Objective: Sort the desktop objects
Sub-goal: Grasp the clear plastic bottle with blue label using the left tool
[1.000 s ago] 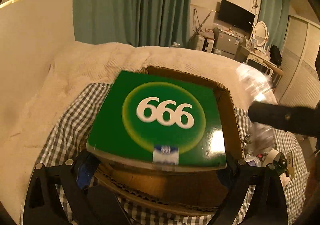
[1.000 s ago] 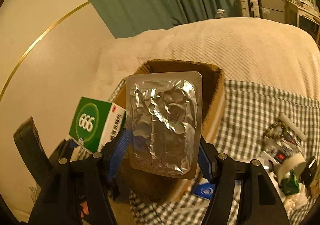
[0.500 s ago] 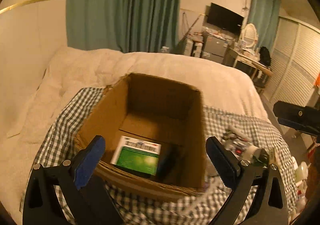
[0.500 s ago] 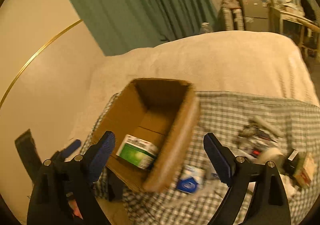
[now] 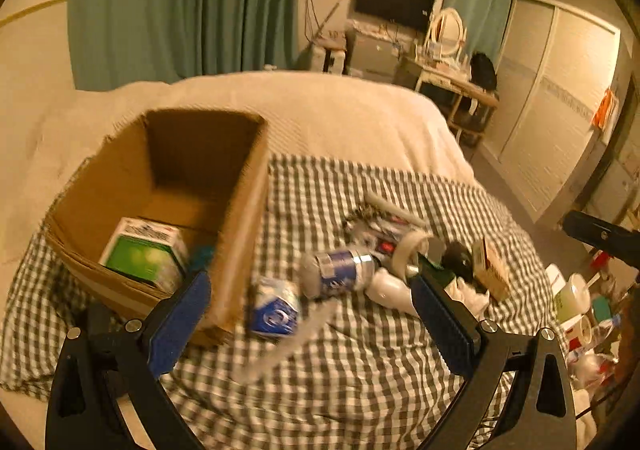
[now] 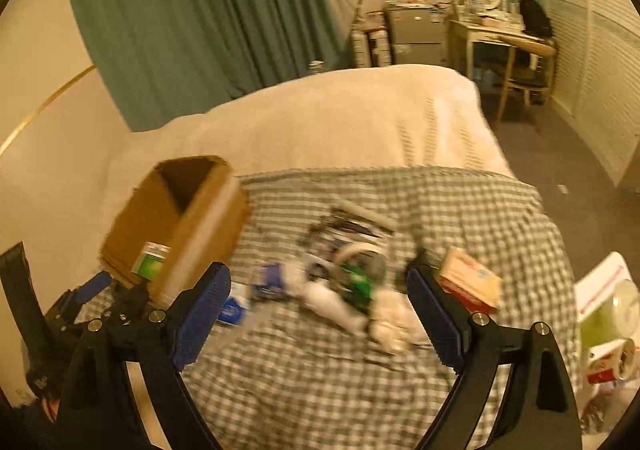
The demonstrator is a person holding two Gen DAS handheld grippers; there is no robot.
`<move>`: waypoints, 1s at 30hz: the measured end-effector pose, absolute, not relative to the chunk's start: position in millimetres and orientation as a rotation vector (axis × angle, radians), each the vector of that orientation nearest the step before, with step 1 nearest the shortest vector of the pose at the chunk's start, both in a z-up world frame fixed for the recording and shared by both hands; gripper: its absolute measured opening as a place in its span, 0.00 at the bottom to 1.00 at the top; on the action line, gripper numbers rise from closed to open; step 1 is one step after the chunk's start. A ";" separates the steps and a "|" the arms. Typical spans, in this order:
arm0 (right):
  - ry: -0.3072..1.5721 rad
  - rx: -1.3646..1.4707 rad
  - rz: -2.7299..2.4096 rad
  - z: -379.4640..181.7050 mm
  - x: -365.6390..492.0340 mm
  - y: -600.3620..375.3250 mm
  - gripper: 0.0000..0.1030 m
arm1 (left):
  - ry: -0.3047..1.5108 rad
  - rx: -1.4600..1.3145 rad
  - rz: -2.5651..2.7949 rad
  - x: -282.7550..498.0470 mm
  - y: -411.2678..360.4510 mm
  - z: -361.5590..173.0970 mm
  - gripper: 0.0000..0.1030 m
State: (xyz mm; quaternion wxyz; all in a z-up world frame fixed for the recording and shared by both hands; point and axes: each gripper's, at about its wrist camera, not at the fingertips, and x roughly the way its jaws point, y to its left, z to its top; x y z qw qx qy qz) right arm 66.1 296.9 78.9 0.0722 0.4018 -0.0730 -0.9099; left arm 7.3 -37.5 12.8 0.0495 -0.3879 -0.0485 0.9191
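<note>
An open cardboard box (image 5: pixel 168 185) stands on the checked cloth at the left, with a green and white carton (image 5: pixel 144 254) lying inside it. My left gripper (image 5: pixel 312 302) is open and holds nothing; it hangs over the cloth just right of the box. My right gripper (image 6: pixel 320 302) is also open, with nothing between its fingers, above a blurred pile of small items. That pile holds a blue-labelled bottle (image 5: pixel 340 274), a blue packet (image 5: pixel 276 310), a tape roll (image 5: pixel 412 250), a white bottle (image 5: pixel 388 288) and a tan carton (image 6: pixel 468 282). The cardboard box (image 6: pixel 192 217) lies left of the right gripper.
The checked cloth (image 5: pixel 360 370) covers the near part of a bed with a cream blanket (image 5: pixel 320 109). Cups and packets (image 6: pixel 608 314) crowd the floor at the right edge. Teal curtains, a desk and a wardrobe stand behind the bed.
The left gripper let go of the green carton, which now lies in the box. The right gripper opened and no longer holds the foil blister pack. Both views swung right, toward the pile.
</note>
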 end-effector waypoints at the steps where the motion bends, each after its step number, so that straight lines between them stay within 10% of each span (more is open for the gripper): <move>1: -0.214 1.212 -2.744 76.1 68.5 303.5 0.87 | -0.132 -1.202 2.797 4.8 -29.8 7.0 1.00; 30: -0.524 1.667 -2.647 -107.7 22.1 401.1 0.83 | -0.158 -1.431 2.757 -94.1 29.4 -132.7 1.00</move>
